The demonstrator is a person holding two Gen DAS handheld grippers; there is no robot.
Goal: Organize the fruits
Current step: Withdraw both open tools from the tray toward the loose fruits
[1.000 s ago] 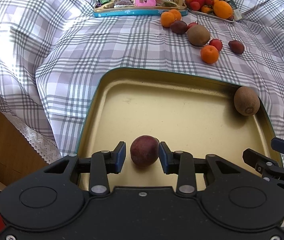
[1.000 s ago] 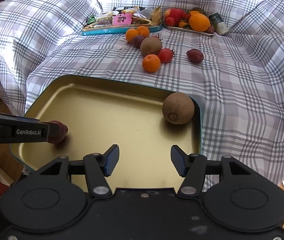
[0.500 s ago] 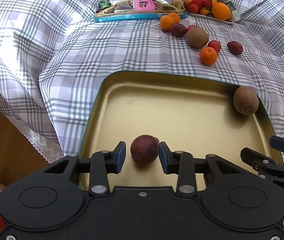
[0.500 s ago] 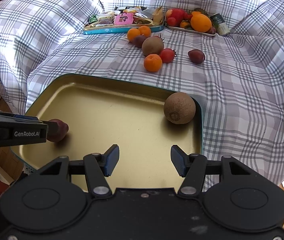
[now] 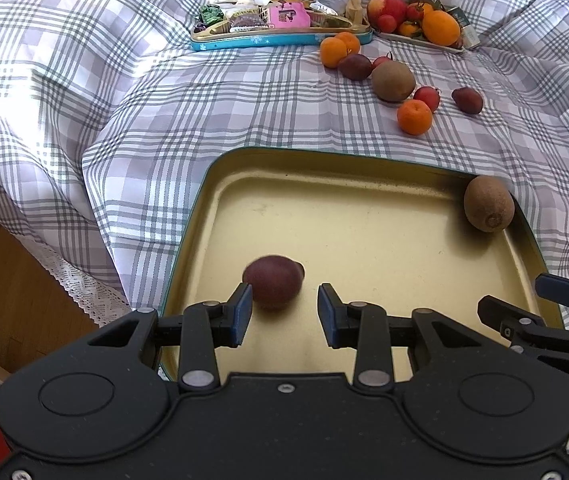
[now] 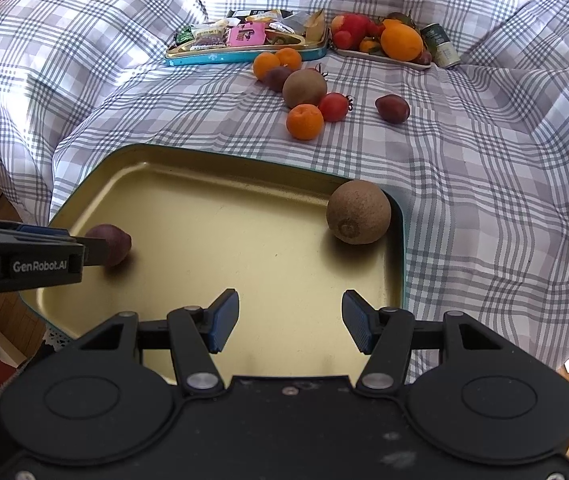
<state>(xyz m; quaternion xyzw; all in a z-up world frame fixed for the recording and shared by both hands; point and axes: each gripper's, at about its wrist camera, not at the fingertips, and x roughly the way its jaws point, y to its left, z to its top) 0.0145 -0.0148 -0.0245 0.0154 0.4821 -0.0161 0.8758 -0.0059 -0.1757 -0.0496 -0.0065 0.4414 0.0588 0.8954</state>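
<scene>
Inside tray (image 6: 220,160): two fruits.

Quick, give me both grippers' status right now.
Left gripper: open; the dark red fruit lies loose in the gold tray.
Right gripper: open, holding nothing.

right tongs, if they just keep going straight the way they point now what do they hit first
Most likely the bare gold floor of the tray, since the right tongs are angled down over it with nothing between the open jaws. The kiwi sits off to the right of that line, though depth is hard to judge.
</scene>
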